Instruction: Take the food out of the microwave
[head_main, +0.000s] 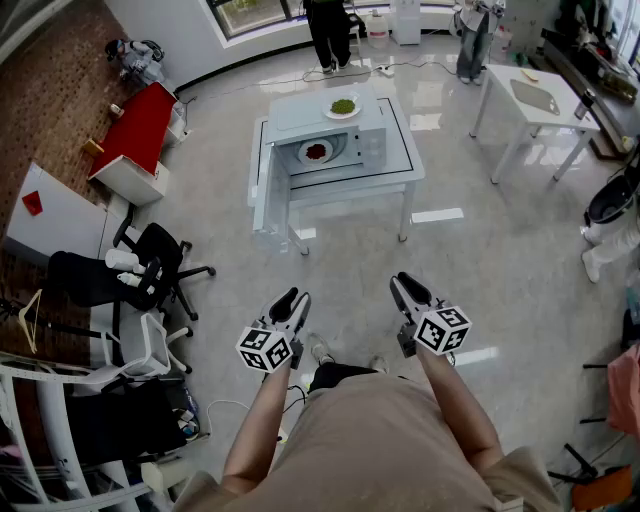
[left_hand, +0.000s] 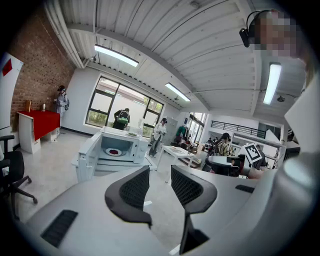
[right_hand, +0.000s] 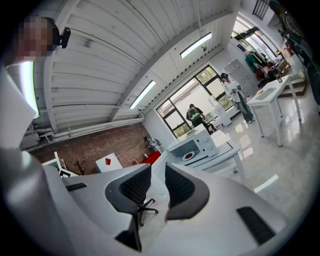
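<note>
**White microwave stands open, food inside, both grippers empty**

White is the microwave (head_main: 335, 140), and it sits on a glass-topped table (head_main: 410, 170) in the middle of the shiny floor. Its door (head_main: 262, 190) is swung fully open to the left in the head view. Inside the cavity lies a plate of red food (head_main: 316, 152), flat on the floor of the oven. A second plate, carrying green food (head_main: 342, 106), rests on top of the microwave.

You hold both grippers out in front of you, well apart from the table and from each other. Your left gripper (head_main: 293, 303) has its jaws spread, and its own view shows only bare floor in the gap. Your right gripper (head_main: 408, 287) likewise has its jaws parted with nothing between the pads. Both point roughly toward the microwave, a little below level. Neither touches the plate, the door or the table.

To your left stands a black office chair (head_main: 150, 265), and beyond it a red cabinet (head_main: 135, 130) against the brick wall. A smaller white table (head_main: 535, 100) stands to the right of the microwave table.
</note>
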